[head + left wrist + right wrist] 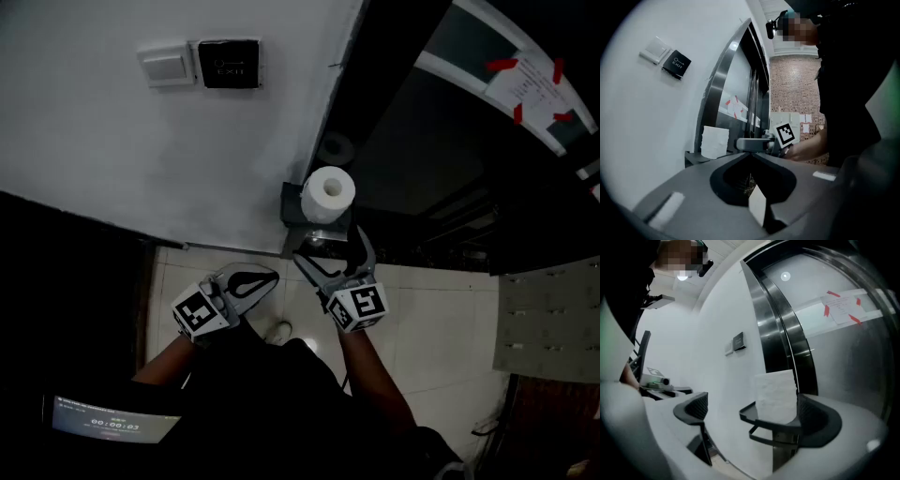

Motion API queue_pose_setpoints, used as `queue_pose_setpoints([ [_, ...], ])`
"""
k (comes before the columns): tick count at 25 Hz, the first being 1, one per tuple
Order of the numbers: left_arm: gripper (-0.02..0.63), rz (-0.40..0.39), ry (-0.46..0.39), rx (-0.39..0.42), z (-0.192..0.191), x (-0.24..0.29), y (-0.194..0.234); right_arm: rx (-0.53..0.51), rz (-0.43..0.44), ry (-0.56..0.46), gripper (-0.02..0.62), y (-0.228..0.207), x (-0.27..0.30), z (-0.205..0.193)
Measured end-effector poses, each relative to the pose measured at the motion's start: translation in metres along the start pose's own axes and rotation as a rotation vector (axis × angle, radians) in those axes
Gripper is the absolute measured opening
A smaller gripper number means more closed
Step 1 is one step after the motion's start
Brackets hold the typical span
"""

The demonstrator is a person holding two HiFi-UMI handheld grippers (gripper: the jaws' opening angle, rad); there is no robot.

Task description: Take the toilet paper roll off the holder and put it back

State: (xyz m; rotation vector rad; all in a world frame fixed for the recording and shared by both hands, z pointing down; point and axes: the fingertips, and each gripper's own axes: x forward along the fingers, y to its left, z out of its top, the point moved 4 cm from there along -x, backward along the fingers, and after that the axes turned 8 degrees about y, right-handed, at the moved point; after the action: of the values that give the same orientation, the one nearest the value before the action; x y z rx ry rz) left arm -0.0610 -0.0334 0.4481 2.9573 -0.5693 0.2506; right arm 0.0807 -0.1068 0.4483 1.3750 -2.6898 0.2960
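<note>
The toilet paper roll (328,192) stands on its black holder (292,208) in the middle, the right gripper (328,246) is wide open just below it, holding nothing, likely ready to grab, the left gripper (272,277) hangs shut and empty, and the upper-left sign (228,64) says EXIT.

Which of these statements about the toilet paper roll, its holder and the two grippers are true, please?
1. The white toilet paper roll stands upright on the dark wall-mounted holder. True.
2. The right gripper is clamped on the roll. False: its jaws stand wide apart, with the roll ahead between them, not gripped.
3. The left gripper is shut and empty. True.
4. The left gripper rests on the holder. False: it is held apart from the holder, to the left of the right gripper.
</note>
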Motion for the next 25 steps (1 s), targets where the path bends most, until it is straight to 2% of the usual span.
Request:
queue_pose_setpoints([
  [4, 0.002, 0.002, 0.006, -0.007, -0.001, -0.003, 0.002, -0.01, -0.108, -0.012, 0.586, -0.027, 0.029, 0.015],
  [9, 0.002, 0.011, 0.012, -0.02, -0.001, -0.007, 0.006, -0.031, -0.129, 0.014, 0.586, -0.037, 0.058, 0.027],
  [16, 0.002, 0.024, 0.014, -0.041, 0.002, -0.013, 0.013, -0.079, -0.189, 0.088, 0.583, -0.036, 0.067, 0.024],
  [17, 0.002, 0.023, 0.015, -0.046, 0.002, -0.013, 0.013, -0.082, -0.204, 0.096, 0.571, -0.037, 0.066, 0.024],
  [19, 0.002, 0.019, 0.014, -0.046, 0.002, -0.012, 0.013, -0.079, -0.221, 0.106, 0.419, -0.041, 0.064, 0.024],
  [25, 0.002, 0.009, 0.012, -0.032, 0.0, -0.01, 0.016, -0.038, -0.2, 0.053, 0.407, -0.043, 0.055, 0.029],
])
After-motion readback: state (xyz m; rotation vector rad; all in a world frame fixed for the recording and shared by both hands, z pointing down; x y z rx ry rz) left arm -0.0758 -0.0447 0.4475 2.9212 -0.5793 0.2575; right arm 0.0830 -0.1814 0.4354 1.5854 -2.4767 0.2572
